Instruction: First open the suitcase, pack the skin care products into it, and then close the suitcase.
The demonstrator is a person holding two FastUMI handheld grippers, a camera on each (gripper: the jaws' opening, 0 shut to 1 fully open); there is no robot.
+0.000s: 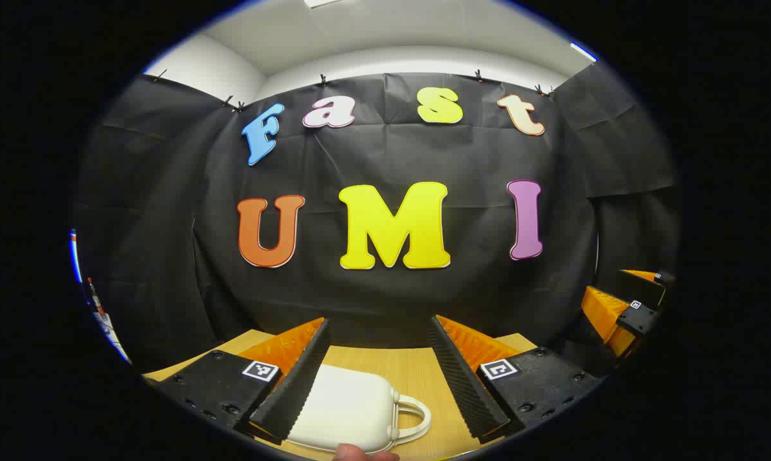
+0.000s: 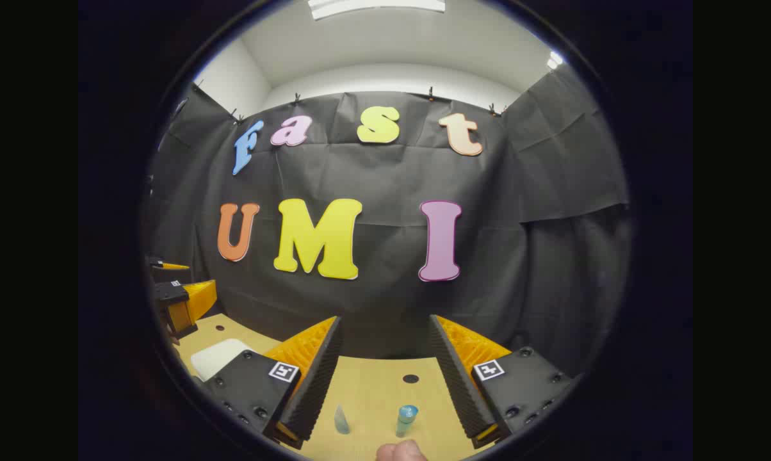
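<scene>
We see both grippers wide open: left gripper (image 1: 380,371) above closed white suitcase (image 1: 347,410), right gripper (image 2: 385,378) over two bottles (image 2: 406,419) at frame bottom.

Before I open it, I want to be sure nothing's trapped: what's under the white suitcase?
The suitcase lies flat on the wooden table, lid shut. Bare wood shows around it; whatever is beneath or inside is covered.
</scene>
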